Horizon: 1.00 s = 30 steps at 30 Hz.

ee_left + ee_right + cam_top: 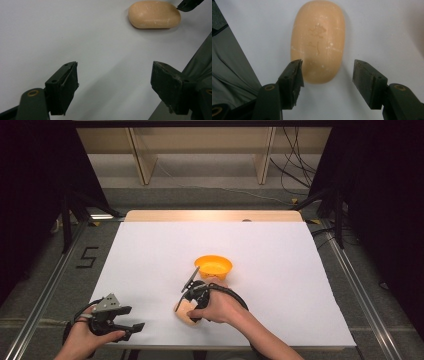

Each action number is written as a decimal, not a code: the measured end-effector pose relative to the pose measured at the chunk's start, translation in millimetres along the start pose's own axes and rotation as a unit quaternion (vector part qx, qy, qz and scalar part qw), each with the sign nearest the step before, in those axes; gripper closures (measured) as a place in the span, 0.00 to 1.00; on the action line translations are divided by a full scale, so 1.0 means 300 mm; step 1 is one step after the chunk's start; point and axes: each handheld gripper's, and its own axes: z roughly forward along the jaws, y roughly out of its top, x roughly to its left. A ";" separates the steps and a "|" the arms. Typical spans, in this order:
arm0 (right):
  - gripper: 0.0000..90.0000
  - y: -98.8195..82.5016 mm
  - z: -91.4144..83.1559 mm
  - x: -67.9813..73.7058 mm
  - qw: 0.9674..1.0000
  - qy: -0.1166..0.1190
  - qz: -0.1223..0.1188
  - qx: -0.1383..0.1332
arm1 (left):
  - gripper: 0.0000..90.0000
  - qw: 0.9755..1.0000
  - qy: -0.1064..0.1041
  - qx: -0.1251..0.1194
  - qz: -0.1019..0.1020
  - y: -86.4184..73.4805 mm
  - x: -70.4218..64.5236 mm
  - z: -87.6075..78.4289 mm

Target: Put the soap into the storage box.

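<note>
Right gripper view gives us the relation that matters: the soap bar (318,41) lies flat on the white bench (384,30), its long axis running straight away from the fingers (292,75), and its near end sits just between their tips. Our right gripper (327,80) stands wide open, pads clear of the soap on both sides, gripping nothing. A close across the bar's narrow width looks like the natural next move. From the high view, the soap (183,309) is on the near side of the orange bowl (213,266), close to it, partly hidden by our right hand (217,306), so its exact edge there is hard to judge. Our left gripper (131,320) rests open and empty, well to the left of the soap, clearly the farther of the two.
</note>
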 end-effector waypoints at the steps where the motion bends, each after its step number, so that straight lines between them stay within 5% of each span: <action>1: 0.46 0.011 0.003 -0.001 1.000 0.002 -0.003 0.004 | 0.24 1.000 0.000 0.000 0.000 0.000 0.000 0.000; 16: 0.40 0.086 0.041 0.007 0.999 0.001 -0.025 0.020 | 0.24 1.000 -0.002 -0.001 -0.008 -0.002 -0.001 0.001; 20: 0.38 0.097 0.054 0.022 1.000 0.003 -0.006 0.028 | 0.24 1.000 0.005 -0.001 0.007 0.001 0.006 -0.003; 21: 0.38 0.101 0.058 0.014 0.999 0.000 -0.028 0.024 | 0.24 1.000 0.008 0.001 0.015 0.001 0.011 -0.002; 22: 0.38 0.102 0.061 0.023 0.999 -0.003 -0.005 0.034 | 0.24 1.000 0.008 0.001 0.017 0.002 0.012 -0.002; 28: 0.35 0.115 0.079 0.024 0.999 0.006 0.009 0.047 | 0.24 1.000 0.002 0.002 0.002 -0.001 0.006 -0.002; 30: 0.35 0.117 0.086 0.014 0.999 0.001 -0.013 0.040 | 0.24 1.000 0.001 0.003 0.002 -0.001 0.007 -0.002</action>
